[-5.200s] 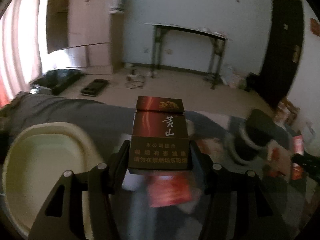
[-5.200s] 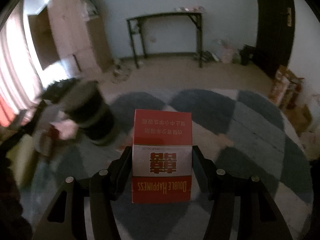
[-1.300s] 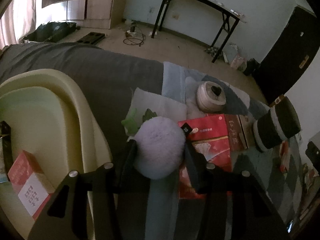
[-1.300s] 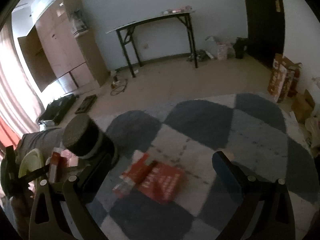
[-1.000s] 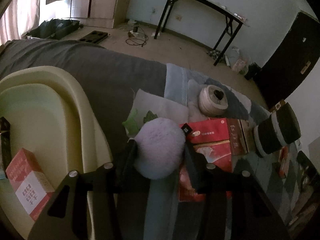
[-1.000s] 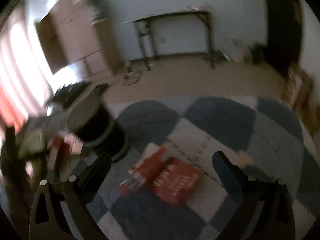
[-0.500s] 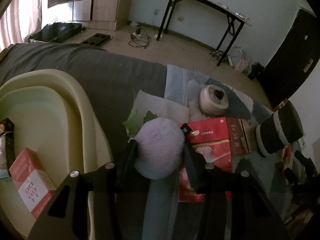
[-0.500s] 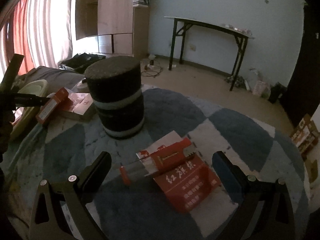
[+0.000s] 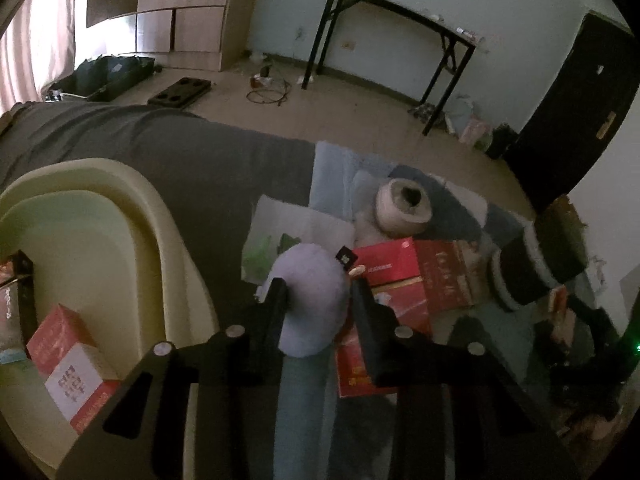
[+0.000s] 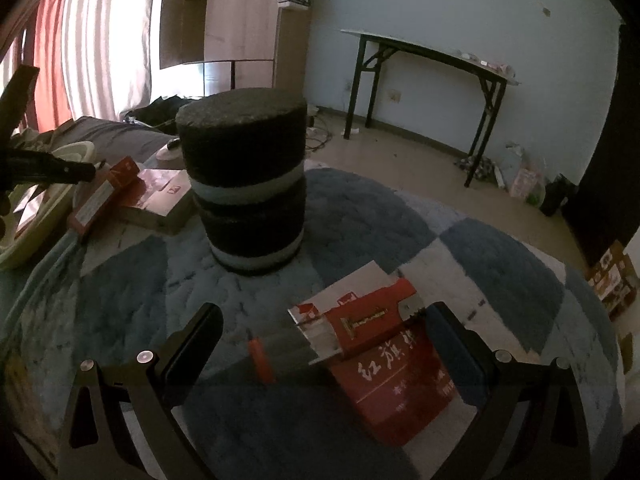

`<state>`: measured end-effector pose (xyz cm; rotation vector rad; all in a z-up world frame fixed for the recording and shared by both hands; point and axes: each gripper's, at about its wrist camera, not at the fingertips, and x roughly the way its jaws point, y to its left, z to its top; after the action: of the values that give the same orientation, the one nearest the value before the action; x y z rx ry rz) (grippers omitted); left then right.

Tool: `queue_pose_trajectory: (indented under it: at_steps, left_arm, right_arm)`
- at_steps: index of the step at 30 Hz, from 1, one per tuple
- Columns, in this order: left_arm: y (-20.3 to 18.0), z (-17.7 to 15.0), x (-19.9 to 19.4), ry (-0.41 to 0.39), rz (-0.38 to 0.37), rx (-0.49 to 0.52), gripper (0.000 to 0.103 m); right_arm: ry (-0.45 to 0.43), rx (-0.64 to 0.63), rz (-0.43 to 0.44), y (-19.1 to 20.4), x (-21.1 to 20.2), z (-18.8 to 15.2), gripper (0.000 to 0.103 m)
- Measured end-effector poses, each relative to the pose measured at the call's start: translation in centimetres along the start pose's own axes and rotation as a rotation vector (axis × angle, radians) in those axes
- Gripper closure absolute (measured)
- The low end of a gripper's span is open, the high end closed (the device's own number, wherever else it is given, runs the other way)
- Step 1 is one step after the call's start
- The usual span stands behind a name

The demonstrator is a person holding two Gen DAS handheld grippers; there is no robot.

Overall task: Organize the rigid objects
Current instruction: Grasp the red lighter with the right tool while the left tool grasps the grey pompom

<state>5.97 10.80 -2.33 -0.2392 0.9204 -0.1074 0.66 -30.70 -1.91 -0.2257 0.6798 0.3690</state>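
My left gripper (image 9: 316, 292) has its jaws closing on a pale lilac fluffy ball (image 9: 310, 300), and the pads squeeze its sides. Right of the ball lie red packs (image 9: 390, 268) on the rug. To the left stands a cream tub (image 9: 100, 208) with a red-and-white pack (image 9: 68, 360) inside. My right gripper (image 10: 324, 312) is wide open, low over a red-and-silver pack (image 10: 360, 320) that lies across a red pack with white characters (image 10: 400, 380). Nothing is between its fingers.
A black foam cylinder with grey bands (image 10: 244, 184) stands just behind the right gripper. More red packs (image 10: 132, 196) lie to its left, by the tub's rim (image 10: 24, 240). A white roll (image 9: 404, 208) and a white packet (image 9: 296, 224) lie beyond the ball. A black-legged table (image 10: 432, 60) stands at the wall.
The left jaws have drawn tighter on the fluffy ball, the hand staying put. The right gripper has sunk and rolled, coming down close over the red packs. Both packs held earlier are gone from the jaws.
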Motion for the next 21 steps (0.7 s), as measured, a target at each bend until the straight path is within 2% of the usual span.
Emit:
queue_pose_trajectory:
  at_steps: [5,9,12,15,16,17,21]
  left_arm:
    - [0.4,0.1,0.2,0.002,0.003,-0.006,0.067]
    - [0.5,0.1,0.9,0.024,0.033,-0.013,0.053]
    - [0.7,0.0,1.0,-0.004,0.053,-0.021,0.044]
    - [1.2,-0.1,1.2,-0.01,0.03,-0.047,0.045]
    - [1.2,-0.1,1.2,-0.006,0.029,-0.044,0.057]
    - [1.0,-0.1,1.2,0.001,0.021,-0.032,0.062]
    - [0.3,-0.2,1.1,-0.01,0.054,0.013,0.063]
  right_arm:
    - [-0.01,0.032,0.011,-0.5,0.0,0.0,0.0]
    - [-0.015,0.049,0.016,-0.9,-0.2,-0.1,0.0]
    - [-0.011,0.045,0.008,-0.8,0.0,-0.1,0.0]
    - [-0.013,0.037,0.002,-0.6,0.0,-0.1,0.001]
    - [-0.016,0.036,0.004,-0.6,0.0,-0.1,0.002]
    - [-0.018,0.037,0.007,-0.6,-0.1,-0.1,0.003]
    - [-0.031,0.015,0.009,-0.5,-0.4,-0.2,0.009]
